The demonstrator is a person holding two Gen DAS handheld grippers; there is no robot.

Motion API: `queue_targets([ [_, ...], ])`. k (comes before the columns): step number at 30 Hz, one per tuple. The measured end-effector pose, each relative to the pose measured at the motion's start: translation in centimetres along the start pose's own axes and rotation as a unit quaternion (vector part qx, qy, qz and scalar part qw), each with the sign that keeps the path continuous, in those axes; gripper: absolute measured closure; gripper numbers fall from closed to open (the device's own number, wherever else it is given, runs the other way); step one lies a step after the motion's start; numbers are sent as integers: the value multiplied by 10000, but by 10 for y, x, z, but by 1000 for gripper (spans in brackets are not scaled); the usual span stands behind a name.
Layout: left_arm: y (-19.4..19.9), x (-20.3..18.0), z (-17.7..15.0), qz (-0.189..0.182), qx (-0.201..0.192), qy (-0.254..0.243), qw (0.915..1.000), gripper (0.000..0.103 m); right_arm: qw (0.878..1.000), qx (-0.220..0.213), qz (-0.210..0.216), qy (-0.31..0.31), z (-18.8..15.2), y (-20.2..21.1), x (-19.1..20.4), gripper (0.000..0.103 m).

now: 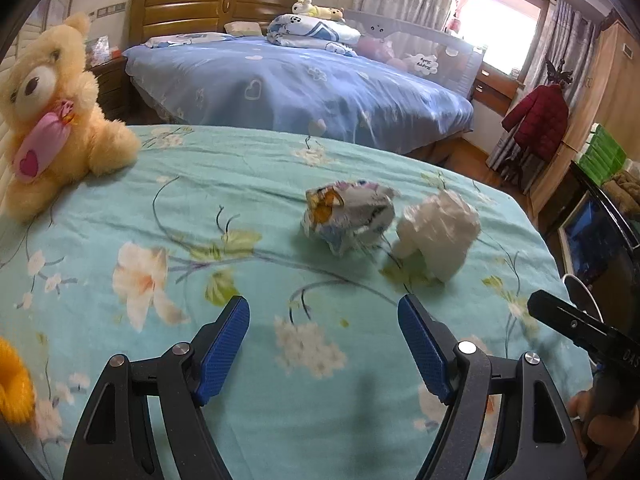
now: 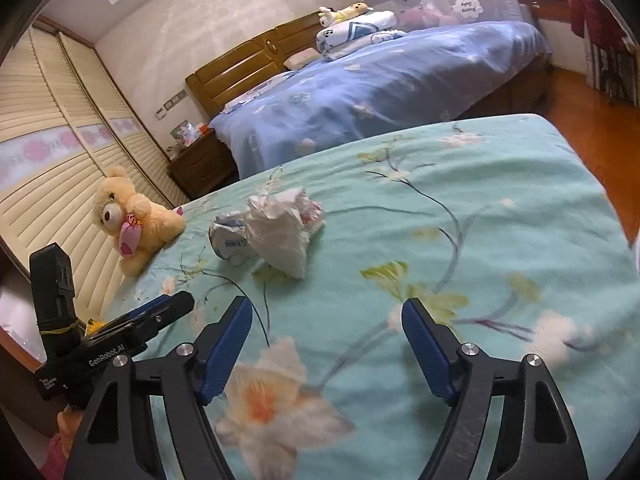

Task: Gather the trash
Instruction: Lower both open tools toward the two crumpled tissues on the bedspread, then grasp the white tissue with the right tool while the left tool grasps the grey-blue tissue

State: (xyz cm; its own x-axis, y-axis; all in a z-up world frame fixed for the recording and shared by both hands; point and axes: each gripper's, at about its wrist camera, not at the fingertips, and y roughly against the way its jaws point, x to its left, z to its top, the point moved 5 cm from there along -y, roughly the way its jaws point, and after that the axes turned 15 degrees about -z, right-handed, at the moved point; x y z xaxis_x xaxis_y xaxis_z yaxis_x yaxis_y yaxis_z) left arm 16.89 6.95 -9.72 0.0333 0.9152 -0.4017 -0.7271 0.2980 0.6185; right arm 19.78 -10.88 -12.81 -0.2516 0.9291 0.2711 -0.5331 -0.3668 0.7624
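Ahead of me, two bits of trash lie touching on the green flowered bedspread [image 1: 200, 184]: a crumpled printed wrapper [image 1: 348, 216] and a white crumpled paper wad [image 1: 438, 232]. My left gripper [image 1: 324, 344] and right gripper [image 2: 326, 346] both hang above the cover with fingers spread and nothing between them, short of the pile. I judge this the approach; next, each must reach forward, straddle one piece, and close. A teddy bear [image 1: 52, 112] sits well apart.
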Motion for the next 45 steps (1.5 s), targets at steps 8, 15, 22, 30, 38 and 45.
queue_targets([
  [8,-25,13,22,-32,38,-44,10000,27,9998,108,188,-53,21,-26,16,38],
  [15,-48,14,32,-193,185,-109,9996,27,9990,295,323,-78,28,-49,25,49],
  [22,-65,11,38,-431,312,-265,9982,67,9980,464,401,-129,32,-63,27,92],
  [30,-69,4,39,-408,339,-527,9972,98,9983,378,414,-155,29,-51,22,97],
  [38,-57,5,34,-267,247,-506,9981,95,9987,201,339,-314,25,-28,6,99],
  [45,-60,3,51,14,85,-425,9991,45,9995,128,48,-295,20,-17,-12,99],
])
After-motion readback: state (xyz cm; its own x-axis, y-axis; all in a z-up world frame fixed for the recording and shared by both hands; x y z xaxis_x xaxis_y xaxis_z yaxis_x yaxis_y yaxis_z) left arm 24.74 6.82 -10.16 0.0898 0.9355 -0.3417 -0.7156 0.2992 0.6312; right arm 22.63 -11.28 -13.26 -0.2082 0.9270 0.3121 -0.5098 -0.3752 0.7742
